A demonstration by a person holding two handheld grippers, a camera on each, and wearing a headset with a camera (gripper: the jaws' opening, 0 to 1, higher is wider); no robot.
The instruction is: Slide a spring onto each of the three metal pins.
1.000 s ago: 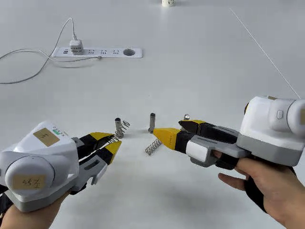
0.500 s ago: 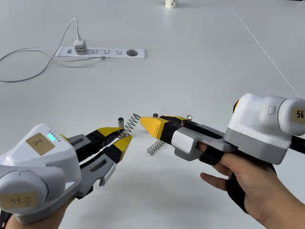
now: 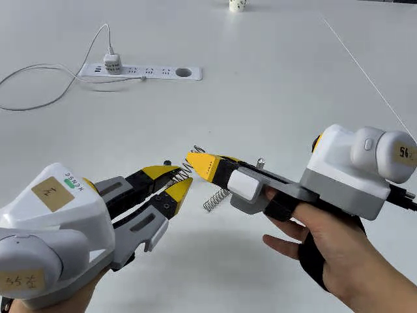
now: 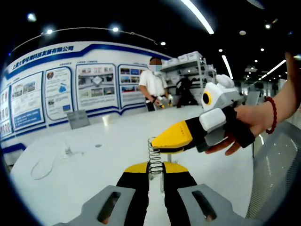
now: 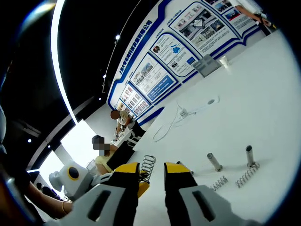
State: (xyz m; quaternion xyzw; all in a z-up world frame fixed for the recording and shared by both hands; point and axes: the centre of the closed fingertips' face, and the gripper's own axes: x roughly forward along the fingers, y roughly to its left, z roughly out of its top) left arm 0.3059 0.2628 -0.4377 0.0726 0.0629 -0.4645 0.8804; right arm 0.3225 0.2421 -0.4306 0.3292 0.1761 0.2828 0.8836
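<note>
Head view: left gripper (image 3: 181, 181) clamped on a spring (image 3: 187, 168), with right gripper (image 3: 195, 160) at the spring's upper end.

Left gripper view: spring upright between own jaws, gripped at its lower coils.

Right gripper view: own jaws apart (spring's top just inside the left one), and a metal pin (image 5: 214, 161) on the table beyond.

The left tongs (image 3: 180, 179) reach in from 7 o'clock in the head view, tips aimed toward 2 o'clock, jaws pinched on a spring (image 4: 154, 153). The right tongs (image 3: 199, 162) come in from 4 o'clock pointing toward 10 o'clock, jaws slightly apart, tips just beside the left pair. The right hand (image 3: 326, 254) grips its handle from beneath.
</note>
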